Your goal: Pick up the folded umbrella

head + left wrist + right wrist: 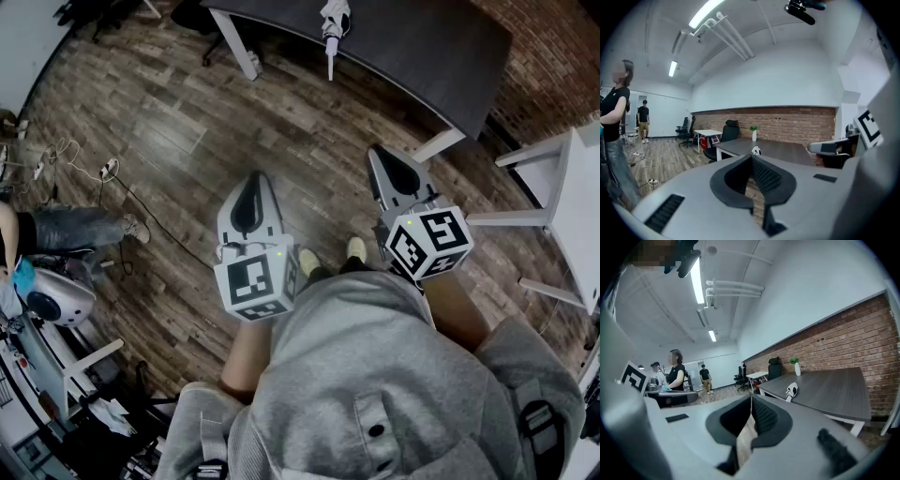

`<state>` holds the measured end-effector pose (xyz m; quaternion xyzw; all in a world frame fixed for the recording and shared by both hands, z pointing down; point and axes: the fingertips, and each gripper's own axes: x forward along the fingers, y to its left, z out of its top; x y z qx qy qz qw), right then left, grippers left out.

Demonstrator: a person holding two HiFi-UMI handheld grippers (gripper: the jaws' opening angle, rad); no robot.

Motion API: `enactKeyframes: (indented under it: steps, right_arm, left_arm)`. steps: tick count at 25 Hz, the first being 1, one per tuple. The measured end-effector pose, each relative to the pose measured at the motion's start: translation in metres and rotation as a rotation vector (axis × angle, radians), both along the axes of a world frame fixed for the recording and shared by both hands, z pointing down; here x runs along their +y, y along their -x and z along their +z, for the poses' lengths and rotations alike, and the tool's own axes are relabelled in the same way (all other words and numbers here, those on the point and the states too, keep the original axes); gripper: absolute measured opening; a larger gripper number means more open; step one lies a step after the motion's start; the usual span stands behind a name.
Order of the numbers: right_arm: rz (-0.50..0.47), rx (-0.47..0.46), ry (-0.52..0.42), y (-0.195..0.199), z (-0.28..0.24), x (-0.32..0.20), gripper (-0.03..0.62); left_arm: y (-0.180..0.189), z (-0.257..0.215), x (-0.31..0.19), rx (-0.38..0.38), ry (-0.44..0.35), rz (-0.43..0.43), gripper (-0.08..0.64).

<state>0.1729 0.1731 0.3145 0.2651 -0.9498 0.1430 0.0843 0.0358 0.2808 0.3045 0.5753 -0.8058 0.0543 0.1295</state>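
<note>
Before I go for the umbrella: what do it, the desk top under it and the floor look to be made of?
Folded umbrella: soft white fabric with dark markings, going by its bunched folds; the thin end sticking out looks hard, perhaps plastic.
Desk top: smooth, matt dark grey, probably laminate.
Floor: planks with grey-brown wood grain; real wood or vinyl, I cannot tell.

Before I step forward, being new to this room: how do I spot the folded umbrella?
Find the dark table by the brick wall. The folded umbrella lies at its near edge: white and black, flat, unlike the upright vase.
</note>
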Motion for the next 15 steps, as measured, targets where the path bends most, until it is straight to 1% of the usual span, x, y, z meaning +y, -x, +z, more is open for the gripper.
enactKeyframes:
  steps: [5, 10, 15]
  right_arm:
    - [-0.02, -0.001, -0.019, 0.005, -0.002, 0.006, 0.023]
    - [-0.008, 0.01, -0.028, 0.0, -0.002, 0.01, 0.023]
    - [0.014, -0.01, -0.009, 0.0, -0.005, 0.015, 0.025]
  left_arm:
    - [0.006, -0.002, 0.005, -0.016, 0.006, -0.014, 0.014]
    - [0.003, -0.002, 0.009, -0.005, 0.003, 0.004, 0.014]
    - [0.005, -0.002, 0.016, 0.008, -0.001, 0.021, 0.014]
